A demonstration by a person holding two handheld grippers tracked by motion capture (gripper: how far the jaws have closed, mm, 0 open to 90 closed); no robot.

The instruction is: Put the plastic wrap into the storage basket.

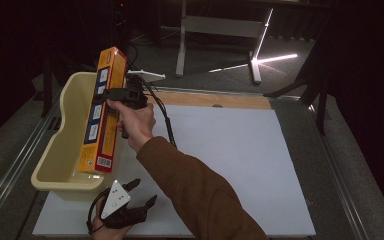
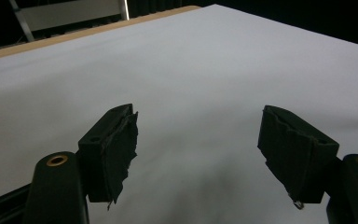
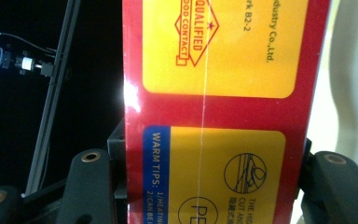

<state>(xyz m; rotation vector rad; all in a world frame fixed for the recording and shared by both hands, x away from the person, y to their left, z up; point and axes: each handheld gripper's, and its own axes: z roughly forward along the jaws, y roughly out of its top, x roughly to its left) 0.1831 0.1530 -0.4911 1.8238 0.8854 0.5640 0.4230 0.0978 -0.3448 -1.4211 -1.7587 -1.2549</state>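
Two grippers are in your hands, and there is one box and one tub to count against them. Your right gripper [image 1: 111, 93] has its fingers clamped on the long red-and-yellow box [image 1: 101, 111], one finger pressed against each long side, as the right gripper view shows with the box [image 3: 219, 112] running straight up between them. You hold that box tilted, its lower end down inside the cream plastic tub [image 1: 64, 150] and its upper end leaning above the tub's far rim. Your right hand [image 1: 135, 122] is just beside the tub's right wall, with the brown sleeve [image 1: 195, 190] trailing back from it. One black cable [image 1: 167, 120] hangs from that gripper over the white sheet [image 1: 230, 165] covering the table.

Your left gripper [image 1: 142, 192] sits just in front of the tub's near right corner, low over the white sheet, with one grey three-cornered plate [image 1: 115, 199] on top. Its fingers [image 2: 114, 149] stand wide apart with nothing between them, only bare white sheet [image 2: 200, 84] ahead.

Beyond the tub and the sheet's far edge, one strip of bare wood [image 1: 215, 100] shows, and one white table leg frame [image 1: 220, 40] stands on the dark floor.
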